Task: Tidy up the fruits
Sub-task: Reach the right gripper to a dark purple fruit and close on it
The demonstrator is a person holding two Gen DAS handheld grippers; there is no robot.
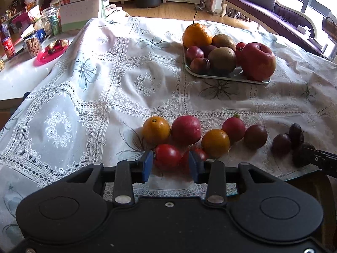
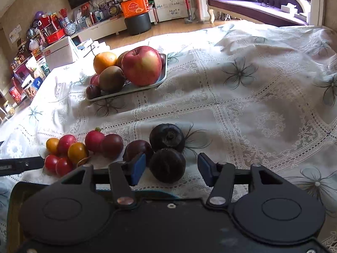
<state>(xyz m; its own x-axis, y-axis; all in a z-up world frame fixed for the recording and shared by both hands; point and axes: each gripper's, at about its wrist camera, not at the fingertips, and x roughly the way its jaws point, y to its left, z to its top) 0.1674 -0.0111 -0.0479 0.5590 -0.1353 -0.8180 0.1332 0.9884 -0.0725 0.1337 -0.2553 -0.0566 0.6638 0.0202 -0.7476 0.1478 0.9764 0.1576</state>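
Several small loose fruits lie in a row on the lace tablecloth (image 1: 88,97). My left gripper (image 1: 171,165) is open, low over the cloth, with a red cherry tomato (image 1: 167,155) between its blue pads; a gap shows on the tomato's right side. A second red tomato (image 1: 198,153) sits just behind the right pad. My right gripper (image 2: 171,167) is open around a dark round fruit (image 2: 167,165), clear of both pads. Another dark fruit (image 2: 167,136) and a purple plum (image 2: 138,148) lie just beyond. A metal tray (image 2: 126,91) farther back holds a big red apple (image 2: 142,65), kiwis, plums and an orange.
Orange and red tomatoes (image 1: 155,129) and a dark plum (image 1: 255,136) lie between the two grippers. A pink plate (image 1: 51,51), cans and a desk calendar (image 1: 80,12) stand on the side table to the left. The cloth-covered table's near edge runs just under both grippers.
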